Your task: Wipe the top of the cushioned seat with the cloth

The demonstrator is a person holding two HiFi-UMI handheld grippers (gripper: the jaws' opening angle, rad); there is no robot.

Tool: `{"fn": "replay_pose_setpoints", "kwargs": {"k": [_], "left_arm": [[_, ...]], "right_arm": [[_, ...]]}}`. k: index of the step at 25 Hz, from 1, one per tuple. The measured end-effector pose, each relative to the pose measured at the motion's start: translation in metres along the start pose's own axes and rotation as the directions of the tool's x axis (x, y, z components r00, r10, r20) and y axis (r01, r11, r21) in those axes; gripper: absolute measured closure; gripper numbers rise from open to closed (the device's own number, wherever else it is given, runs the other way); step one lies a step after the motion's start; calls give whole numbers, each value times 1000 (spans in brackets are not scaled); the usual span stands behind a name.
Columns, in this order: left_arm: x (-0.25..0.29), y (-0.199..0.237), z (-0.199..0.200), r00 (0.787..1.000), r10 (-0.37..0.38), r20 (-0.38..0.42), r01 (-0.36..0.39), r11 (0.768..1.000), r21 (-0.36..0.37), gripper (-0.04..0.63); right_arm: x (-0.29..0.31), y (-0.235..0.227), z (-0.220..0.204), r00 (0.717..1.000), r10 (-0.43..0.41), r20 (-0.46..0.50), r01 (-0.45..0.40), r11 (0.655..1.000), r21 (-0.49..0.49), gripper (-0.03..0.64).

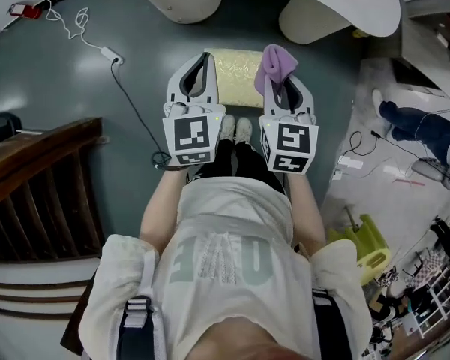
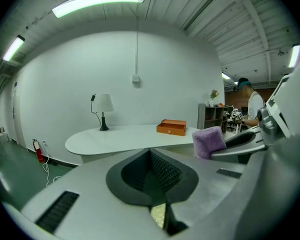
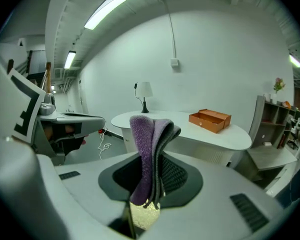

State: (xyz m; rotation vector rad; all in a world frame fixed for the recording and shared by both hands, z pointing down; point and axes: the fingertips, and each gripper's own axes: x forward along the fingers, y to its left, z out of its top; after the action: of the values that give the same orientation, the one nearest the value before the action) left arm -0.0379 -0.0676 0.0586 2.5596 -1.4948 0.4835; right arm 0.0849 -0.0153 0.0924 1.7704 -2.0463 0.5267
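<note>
person's forearms [image 1: 159,208] hold both tools out front. right gripper [image 1: 283,88] has its fingers clenched on the purple cloth [image 1: 276,62], poised above the yellow cushioned seat [image 1: 236,77] by the shoes [image 1: 235,130], seemingly ready to wipe; left gripper [image 1: 205,62] has fingers pressed together, empty, probably spare.

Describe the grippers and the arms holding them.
The left gripper and right gripper are light grey, their tapered jaws lined with dark ribbed pads. Each carries a white cube with black square markers. The person wears a white short-sleeved shirt.
</note>
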Motion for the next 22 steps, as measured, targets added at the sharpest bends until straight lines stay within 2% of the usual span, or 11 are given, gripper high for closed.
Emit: {"fn": "replay_pose_setpoints", "kwargs": {"k": [3, 7, 12, 18, 22], "left_arm": [[25, 3, -41, 1000, 10, -24, -10, 1000, -13, 589], [59, 2, -113, 999, 7, -53, -9, 999, -45, 589], [94, 3, -196, 994, 7, -106, -12, 999, -45, 589], [115, -3, -266, 991, -1, -134, -9, 998, -70, 589], [121, -8, -295, 989, -14, -150, 4, 998, -67, 589]], "right_arm": [[31, -2, -29, 1000, 14, -16, -14, 1000, 10, 525], [82, -5, -96, 996, 38, -81, -38, 999, 3, 525], [130, -10, -177, 992, 54, -111, -47, 997, 66, 525], [167, -15, -260, 982, 35, -187, -14, 994, 113, 525], [177, -15, -293, 974, 34, -225, -9, 994, 111, 525]]}}
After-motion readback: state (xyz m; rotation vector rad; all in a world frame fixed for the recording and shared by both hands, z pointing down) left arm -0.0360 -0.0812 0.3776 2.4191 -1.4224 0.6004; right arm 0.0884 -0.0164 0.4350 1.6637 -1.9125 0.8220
